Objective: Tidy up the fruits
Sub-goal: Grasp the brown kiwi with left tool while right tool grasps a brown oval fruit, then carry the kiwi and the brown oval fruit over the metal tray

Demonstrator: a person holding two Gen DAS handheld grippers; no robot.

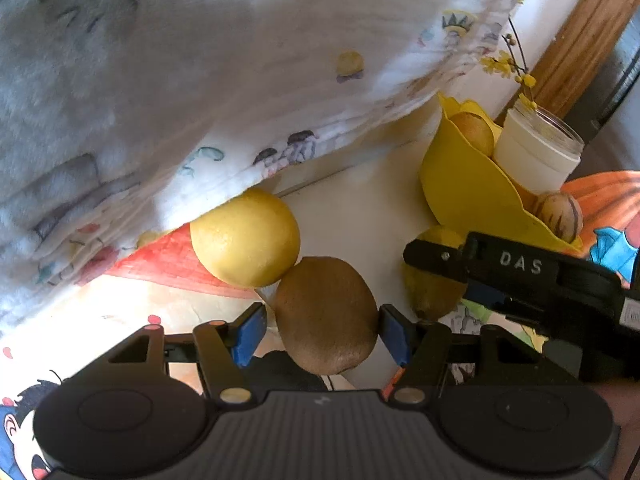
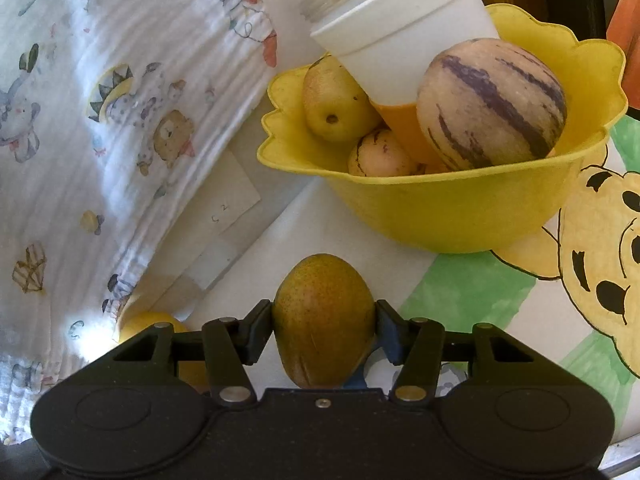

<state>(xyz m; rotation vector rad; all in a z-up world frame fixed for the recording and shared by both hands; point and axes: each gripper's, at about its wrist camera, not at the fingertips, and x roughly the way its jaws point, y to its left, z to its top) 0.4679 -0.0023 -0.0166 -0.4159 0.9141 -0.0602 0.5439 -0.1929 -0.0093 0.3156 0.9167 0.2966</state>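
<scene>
Left claw (image 1: 322,330) clamps kiwi (image 1: 326,314); right claw (image 2: 324,336) clamps pear (image 2: 323,320), facing yellow bowl (image 2: 460,212).

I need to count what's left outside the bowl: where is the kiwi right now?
In the left wrist view, the kiwi sits low at centre between the left gripper fingers, touching the round yellow fruit at its upper left.

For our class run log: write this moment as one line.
left gripper: shut on kiwi | right gripper: shut on pear | yellow bowl: holds fruit
</scene>
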